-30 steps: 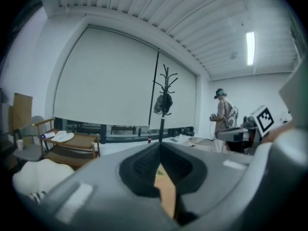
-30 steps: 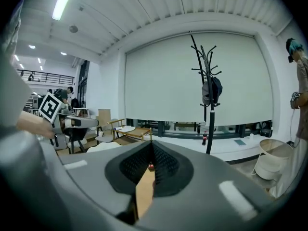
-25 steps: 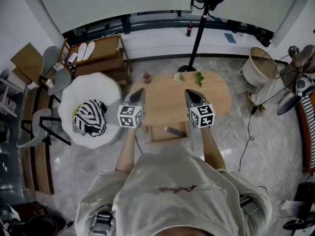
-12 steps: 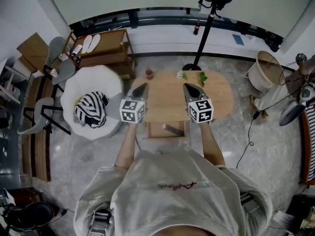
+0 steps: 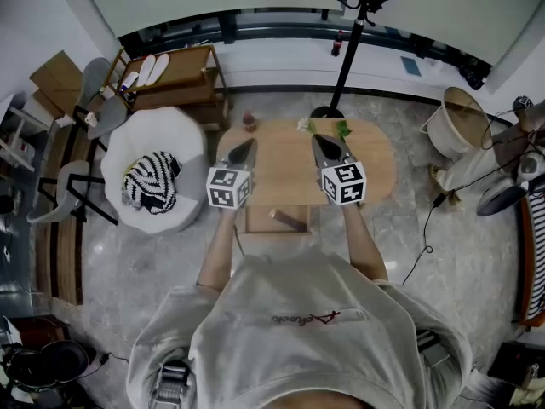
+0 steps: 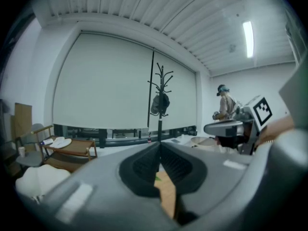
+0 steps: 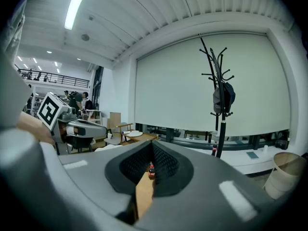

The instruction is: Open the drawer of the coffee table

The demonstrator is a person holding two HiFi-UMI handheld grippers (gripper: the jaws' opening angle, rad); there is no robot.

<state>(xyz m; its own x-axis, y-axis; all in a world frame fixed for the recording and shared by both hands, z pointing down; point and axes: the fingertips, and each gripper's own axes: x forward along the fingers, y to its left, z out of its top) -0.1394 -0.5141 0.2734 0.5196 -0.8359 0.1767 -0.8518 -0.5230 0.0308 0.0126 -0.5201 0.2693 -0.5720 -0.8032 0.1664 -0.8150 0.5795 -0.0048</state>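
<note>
1. Shallow light-wood drawer [image 5: 257, 223] is out of the near long side of the low oval light-wood counter [image 5: 285, 175], below the middle of the head view. It is pulled toward the person.
2. The drawer front faces the person. Its long axis runs left-right, parallel to the counter's long axis.
3. A dark elongated item [image 5: 288, 220] lies slanted in the drawer; can't tell what it is.
4. Left tool [image 5: 249, 146]: jaws pressed together, nothing in them. It is seen over the counter's left part, pointing away from the person, apart from the drawer.
5. Right tool [image 5: 316, 141]: jaws together, empty. It is seen over the counter's middle-right part, pointing the same way, apart from the drawer.
6. On the counter's far edge are a small dark-red bottle [image 5: 249, 122] at the left corner, a white flower [image 5: 304, 124], and a green leafy sprig [image 5: 343, 129] just beside it.
7. A white round armchair [image 5: 192, 147] stands left of the counter, with a black-and-white striped cloth [image 5: 152, 182] on the seat.
8. A black coat stand [image 5: 347, 45] rises beyond the counter.
9. A beige round bin [image 5: 456, 122] stands off to the right.
</note>
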